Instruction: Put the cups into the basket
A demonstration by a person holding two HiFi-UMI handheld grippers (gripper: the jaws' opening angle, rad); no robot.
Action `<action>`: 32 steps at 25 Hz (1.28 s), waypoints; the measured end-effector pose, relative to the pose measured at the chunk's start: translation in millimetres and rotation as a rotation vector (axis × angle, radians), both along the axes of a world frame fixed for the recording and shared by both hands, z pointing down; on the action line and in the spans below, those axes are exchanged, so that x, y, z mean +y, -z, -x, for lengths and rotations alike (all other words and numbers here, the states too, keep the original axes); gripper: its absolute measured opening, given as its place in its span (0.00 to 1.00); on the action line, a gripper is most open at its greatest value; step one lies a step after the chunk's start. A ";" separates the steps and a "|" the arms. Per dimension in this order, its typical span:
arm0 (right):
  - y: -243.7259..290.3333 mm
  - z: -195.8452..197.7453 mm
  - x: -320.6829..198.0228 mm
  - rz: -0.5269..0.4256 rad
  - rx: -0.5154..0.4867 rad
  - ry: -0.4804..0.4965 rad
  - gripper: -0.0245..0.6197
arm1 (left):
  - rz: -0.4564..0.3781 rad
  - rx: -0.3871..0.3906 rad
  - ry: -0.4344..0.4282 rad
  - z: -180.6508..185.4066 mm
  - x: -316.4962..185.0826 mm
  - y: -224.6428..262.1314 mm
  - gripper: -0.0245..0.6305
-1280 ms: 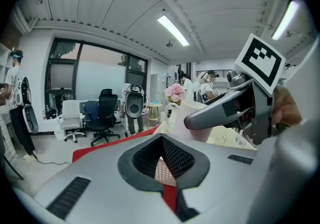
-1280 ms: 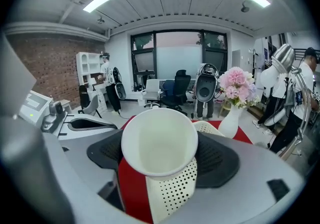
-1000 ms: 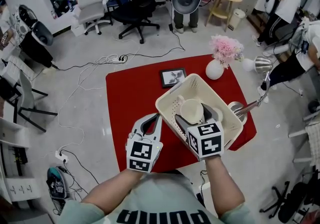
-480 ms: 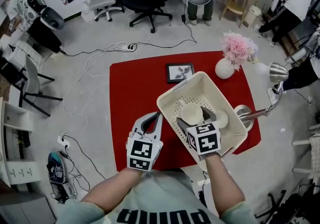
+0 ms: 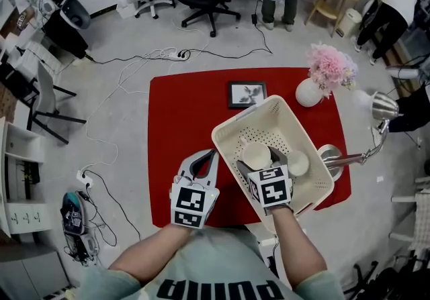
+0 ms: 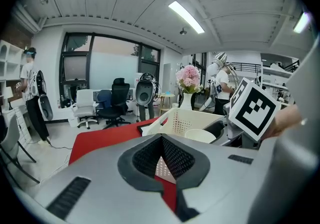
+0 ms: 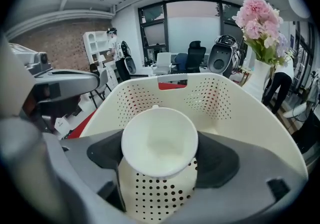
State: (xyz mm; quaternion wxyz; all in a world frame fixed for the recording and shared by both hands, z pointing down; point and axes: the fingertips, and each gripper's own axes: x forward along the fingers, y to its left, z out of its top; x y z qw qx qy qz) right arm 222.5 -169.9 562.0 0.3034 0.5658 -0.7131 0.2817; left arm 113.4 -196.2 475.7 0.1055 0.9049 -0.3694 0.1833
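A cream perforated basket (image 5: 232, 132) stands on the right half of the red table (image 5: 181, 117). My right gripper (image 5: 259, 156) is shut on a cream cup (image 5: 256, 155), which hangs upright just above the basket's floor. In the right gripper view that cup (image 7: 159, 140) sits between the dark pads of the right gripper (image 7: 159, 154), with the basket wall (image 7: 215, 95) behind. A second cream cup (image 5: 297, 162) lies in the basket to its right. My left gripper (image 5: 213, 154) is shut and empty, left of the basket; in its own view the left gripper (image 6: 163, 138) looks at the basket (image 6: 180, 120).
A small framed picture (image 5: 247, 94) lies behind the basket. A white vase (image 5: 308, 93) of pink flowers stands at the far right corner. A metal desk lamp (image 5: 383, 105) reaches in from the right. Chairs, floor cables and people surround the table.
My head has shifted, so the table sits a little differently in the picture. The right gripper still holds the cup over the basket, and the left gripper has not moved.
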 end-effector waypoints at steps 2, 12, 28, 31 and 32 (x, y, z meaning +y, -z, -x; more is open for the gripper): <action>-5.7 -0.9 0.4 0.010 -0.002 0.000 0.65 | 0.002 0.001 0.003 -0.8 -0.4 -0.8 0.04; -23.0 1.1 4.1 0.034 -0.004 0.008 0.65 | 0.010 -0.007 0.001 -7.6 -0.1 -5.9 0.04; -32.1 -2.1 10.0 0.045 0.027 -0.014 0.65 | 0.005 0.002 0.003 -9.3 5.8 -3.1 0.04; -32.8 -1.7 10.6 0.051 0.025 -0.004 0.65 | -0.001 0.003 0.003 -8.9 7.9 -0.9 0.04; -33.1 -0.9 11.4 0.057 0.022 0.001 0.65 | -0.003 0.004 0.003 -8.6 8.7 0.0 0.04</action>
